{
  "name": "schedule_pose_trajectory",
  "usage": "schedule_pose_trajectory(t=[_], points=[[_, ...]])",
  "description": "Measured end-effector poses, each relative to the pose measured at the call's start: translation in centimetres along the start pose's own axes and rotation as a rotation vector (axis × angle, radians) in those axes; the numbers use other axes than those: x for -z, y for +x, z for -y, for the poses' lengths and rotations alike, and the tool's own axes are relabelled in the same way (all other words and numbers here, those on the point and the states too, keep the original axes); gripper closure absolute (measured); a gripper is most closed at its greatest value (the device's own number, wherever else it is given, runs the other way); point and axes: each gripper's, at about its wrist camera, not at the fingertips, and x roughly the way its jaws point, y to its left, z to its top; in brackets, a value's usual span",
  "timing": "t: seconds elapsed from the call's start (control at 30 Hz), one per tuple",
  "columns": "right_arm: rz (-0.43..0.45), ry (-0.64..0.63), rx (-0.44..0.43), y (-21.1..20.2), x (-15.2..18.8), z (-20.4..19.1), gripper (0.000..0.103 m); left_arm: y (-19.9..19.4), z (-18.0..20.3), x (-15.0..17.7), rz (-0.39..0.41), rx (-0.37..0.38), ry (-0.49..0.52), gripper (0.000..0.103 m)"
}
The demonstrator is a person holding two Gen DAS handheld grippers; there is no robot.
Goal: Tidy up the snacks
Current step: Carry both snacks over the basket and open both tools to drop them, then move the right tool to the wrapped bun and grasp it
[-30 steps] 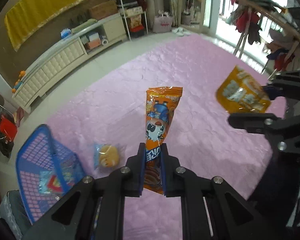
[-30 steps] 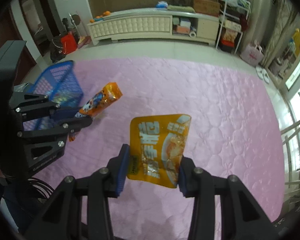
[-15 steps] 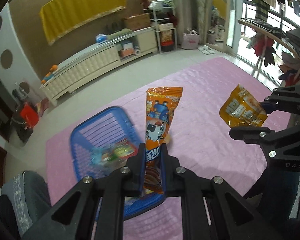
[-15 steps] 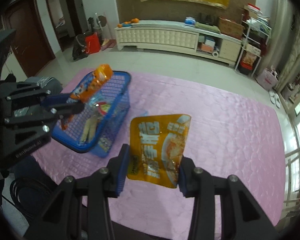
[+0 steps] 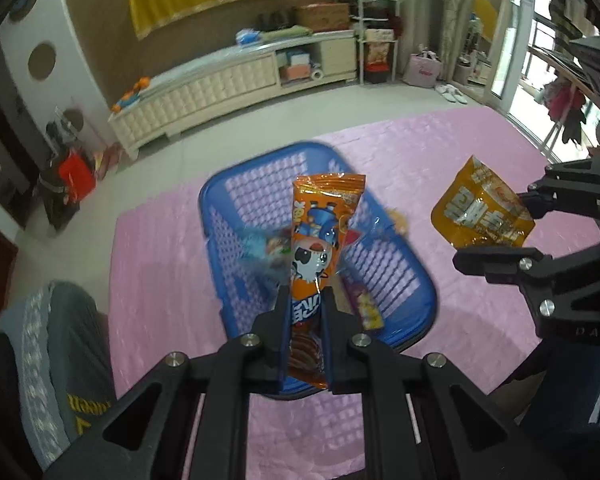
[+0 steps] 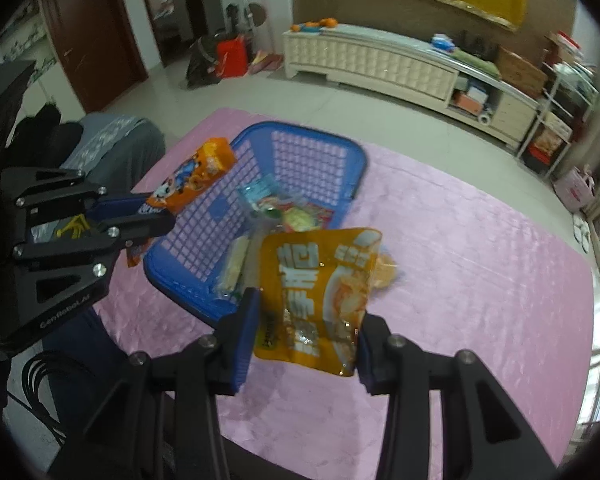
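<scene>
Above the blue plastic basket [image 5: 414, 280], you are gripping two packets: left gripper [image 5: 305, 312] pinching the orange cartoon-printed wrapper [image 5: 320, 236], right gripper [image 6: 306, 332] clamping the yellow foil pouch [image 6: 320, 288]; only the right view is showing the brown door [image 6: 94, 36].

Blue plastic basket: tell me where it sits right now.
The blue plastic lattice basket sits on the pink quilted mat, centre in the left wrist view, directly beyond the orange cartoon-dog snack packet, with loose snacks inside.

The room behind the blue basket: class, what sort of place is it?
Most likely a home living room: a long cream cabinet along the wall, slippers by the glass door, and clothes on a drying rack.
</scene>
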Motion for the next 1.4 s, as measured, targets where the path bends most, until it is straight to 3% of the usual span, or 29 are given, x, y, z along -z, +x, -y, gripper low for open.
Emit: schedule_pose_trajectory(t=[0.33, 0.63, 0.87, 1.0, 1.03, 1.1, 1.17, 1.4], points=[[-0.112, -0.064, 0.008, 5.1, -1.2, -2.4, 0.056, 3.7, -3.0, 2.2, -0.057, 0.059, -0.07, 0.091], [-0.158, -0.113, 0.032, 7.3, -1.1, -3.5, 0.055, 5.2, -3.0, 2.1, -0.067, 0.086, -0.069, 0.091], [-0.143, -0.115, 0.04, 7.2, -1.2, -3.2, 0.051, 5.2, -2.7, 2.1, -0.08, 0.093, -0.074, 0.09], [-0.138, -0.118, 0.045, 6.7, -1.1, -3.1, 0.025, 5.3, -2.9, 2.3, -0.089, 0.085, -0.084, 0.072], [-0.137, -0.117, 0.046, 6.7, -1.1, -3.0, 0.023, 5.2, -3.0, 2.4, -0.091, 0.077, -0.086, 0.068], [-0.129, -0.113, 0.043, 6.4, -1.0, -2.8, 0.022, 4.9, -2.9, 2.4, -0.091, 0.071, -0.085, 0.05], [-0.126, -0.111, 0.038, 6.0, -1.0, -2.5, 0.022, 4.5, -2.7, 2.4, -0.083, 0.069, -0.079, 0.043], [-0.093, -0.096, 0.024, 4.2, -0.4, -1.0, 0.021, 3.1, -2.0, 2.2, -0.063, 0.065, -0.066, 0.037]])
